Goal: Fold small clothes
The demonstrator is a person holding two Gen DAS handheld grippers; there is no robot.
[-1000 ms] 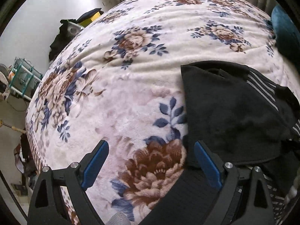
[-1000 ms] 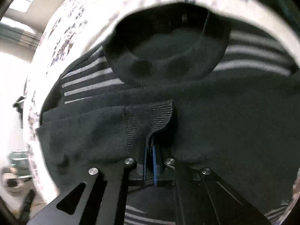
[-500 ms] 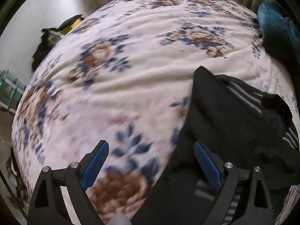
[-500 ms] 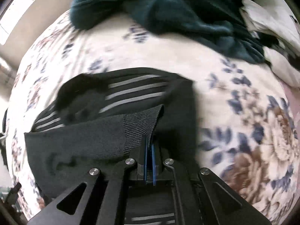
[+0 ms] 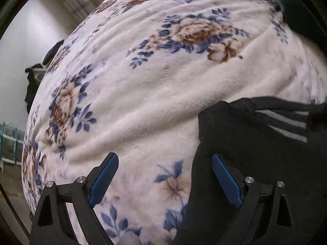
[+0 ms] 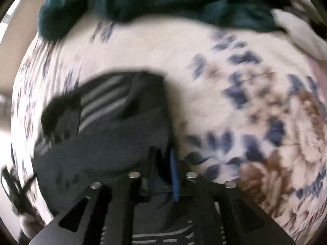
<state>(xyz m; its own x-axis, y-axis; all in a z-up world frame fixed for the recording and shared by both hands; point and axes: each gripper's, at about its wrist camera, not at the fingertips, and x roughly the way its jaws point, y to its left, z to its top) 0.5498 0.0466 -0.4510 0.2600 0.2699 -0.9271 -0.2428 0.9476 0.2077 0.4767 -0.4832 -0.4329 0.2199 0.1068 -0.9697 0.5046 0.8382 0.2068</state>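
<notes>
Floral blanket point(image 5: 163, 94) covers the bed. Black striped garment point(image 5: 265, 147) lies at its near right portion. Right claw point(image 6: 163, 175) is pinched narrow on a garment edge; left claw point(image 5: 163, 175) stands wide, holding nothing. Recommendation: carry the pinched edge level across, align edges, release only once flat.

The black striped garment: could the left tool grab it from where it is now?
Probably yes. The left tool is open, one finger already over the black striped garment, nothing between. The right tool grips its other edge.
</notes>
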